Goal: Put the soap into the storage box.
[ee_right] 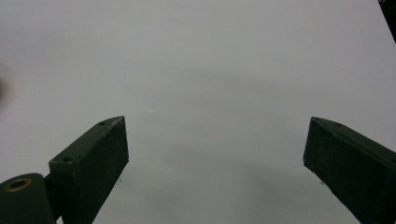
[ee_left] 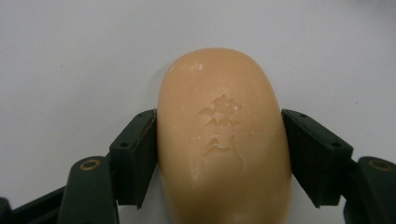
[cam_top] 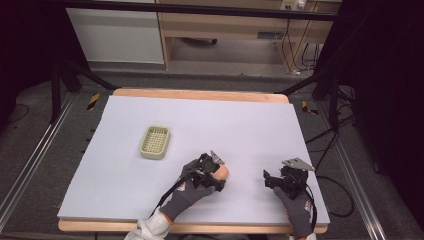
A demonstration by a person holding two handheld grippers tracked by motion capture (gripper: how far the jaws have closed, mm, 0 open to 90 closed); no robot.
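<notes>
We have the left tool (ee_left: pixel 219 154) clamped on the smooth, oval, peach-coloured bar of soap (ee_left: pixel 223 135), one black jaw pressed against each long side, the bar resting on the pale grey bench (cam_top: pixel 250 125). Our right tool (ee_right: pixel 215 163) sits well apart, jaws spread wide over bare bench. A pale green plastic basket (cam_top: pixel 155 142) lies beyond the left tool.
</notes>
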